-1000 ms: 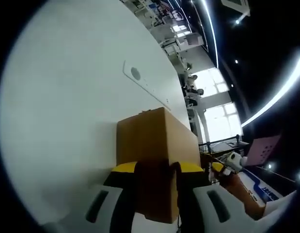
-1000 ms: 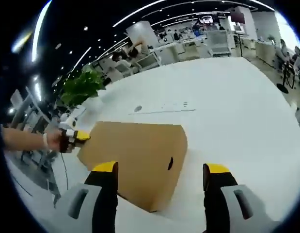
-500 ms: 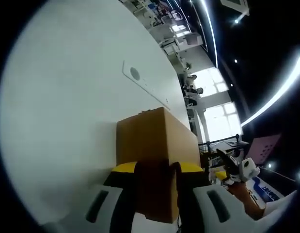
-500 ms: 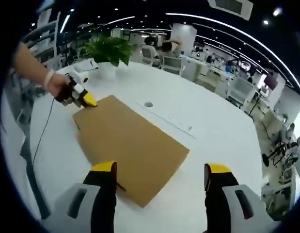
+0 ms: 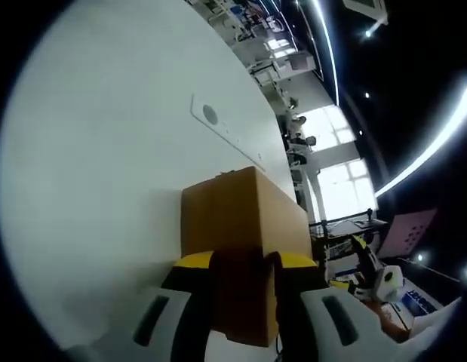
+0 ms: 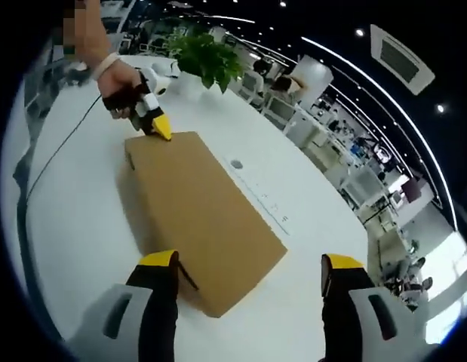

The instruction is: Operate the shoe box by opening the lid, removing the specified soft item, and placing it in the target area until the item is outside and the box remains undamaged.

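Left gripper [image 5: 244,260] pinching the end of the shoe box [image 5: 241,219]; right gripper [image 6: 248,264] hanging above it, jaws spread.

Left gripper view: yellow-tipped jaws are pressing close together on the near brown cardboard edge, the box running away from them across the white table [image 5: 105,151]. The other gripper is poking in at lower right, beyond the box's corner. Right gripper view: jaws are standing wide apart and gripping nothing, looking down on the closed lid [image 6: 195,211]; the box's near corner is sitting between them, just beside the left jaw. At the far end a hand [image 6: 120,87] is reaching in from upper left, pressing the left gripper's yellow tips against the box end. A potted plant [image 6: 207,56] is standing on the table behind it, with a grommet strip [image 6: 256,188] beside the box.
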`<state>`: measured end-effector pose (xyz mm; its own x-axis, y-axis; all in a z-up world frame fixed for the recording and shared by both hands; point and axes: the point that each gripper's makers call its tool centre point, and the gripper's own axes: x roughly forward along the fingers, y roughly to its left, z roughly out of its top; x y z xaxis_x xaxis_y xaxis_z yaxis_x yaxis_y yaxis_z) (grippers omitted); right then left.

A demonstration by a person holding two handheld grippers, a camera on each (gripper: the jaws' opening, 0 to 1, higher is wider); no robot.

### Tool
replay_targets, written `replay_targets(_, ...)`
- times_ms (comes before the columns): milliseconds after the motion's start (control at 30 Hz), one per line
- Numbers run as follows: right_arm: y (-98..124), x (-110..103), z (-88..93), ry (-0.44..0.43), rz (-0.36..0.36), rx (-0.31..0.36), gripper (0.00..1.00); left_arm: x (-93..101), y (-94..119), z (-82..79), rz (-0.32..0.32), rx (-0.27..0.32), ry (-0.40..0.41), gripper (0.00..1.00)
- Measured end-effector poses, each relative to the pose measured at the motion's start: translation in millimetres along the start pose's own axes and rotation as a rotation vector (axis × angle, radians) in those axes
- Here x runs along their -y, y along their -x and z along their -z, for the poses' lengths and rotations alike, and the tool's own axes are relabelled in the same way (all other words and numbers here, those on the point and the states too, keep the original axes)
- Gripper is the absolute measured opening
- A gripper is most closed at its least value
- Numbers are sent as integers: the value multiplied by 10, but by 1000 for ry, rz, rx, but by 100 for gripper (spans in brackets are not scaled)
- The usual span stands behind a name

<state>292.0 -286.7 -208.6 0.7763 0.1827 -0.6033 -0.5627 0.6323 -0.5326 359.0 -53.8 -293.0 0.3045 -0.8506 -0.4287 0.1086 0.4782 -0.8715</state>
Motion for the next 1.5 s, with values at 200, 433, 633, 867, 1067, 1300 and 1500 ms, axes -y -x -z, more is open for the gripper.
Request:
replay_targets(200, 35, -196, -42, 119, -12, 3, 79, -2, -1, -4, 0, 3, 1, 30)
replay_targets(433, 47, -367, -96, 264, -11, 4, 81, 4, 0, -4, -1, 6, 1, 30)
replay_targets(633, 33, -497, -86, 367, -18, -9, 80, 7, 2, -5, -1, 7, 0, 30)
replay_targets(867, -3, -617, -54, 374, -25, -13, 76, 2, 2, -11, 1, 16, 5, 30)
replay_targets(1067, -30, -660, 0, 402, 3, -21, 72, -2, 0, -15, 4, 11, 4, 30)
replay_targets(1300, -162, -767, 88, 436, -20, -34, 80, 5, 0, -8, 6, 11, 8, 30)
replay_targets(1500, -281, -756, 116, 451, 13, -38, 80, -1, -7, -11, 9, 7, 10, 30)
